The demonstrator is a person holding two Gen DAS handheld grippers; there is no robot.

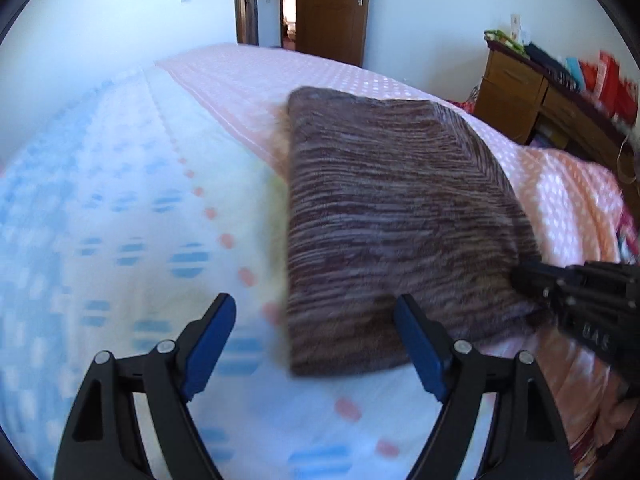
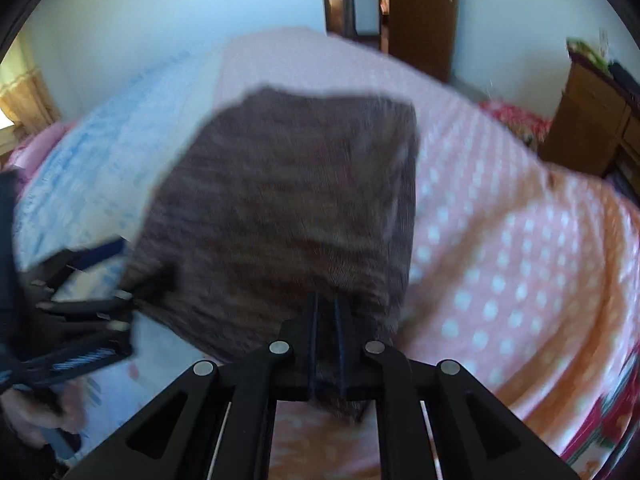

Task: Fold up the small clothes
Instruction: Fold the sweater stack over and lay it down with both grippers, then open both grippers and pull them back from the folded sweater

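Right claw (image 2: 326, 312) pinching near edge of brown fuzzy cloth (image 2: 288, 208). Left claw (image 1: 316, 344) spread wide, empty, just beside cloth's near corner. Cloth lying on bed (image 1: 168, 184). Soft, floppy, probably light; best grabbed by corners.

Both grippers are black plastic – left gripper (image 1: 316, 340) with blue pads, silver pivot screws; right gripper (image 2: 326, 344) alike, bearing pale, seemingly embossed lettering.
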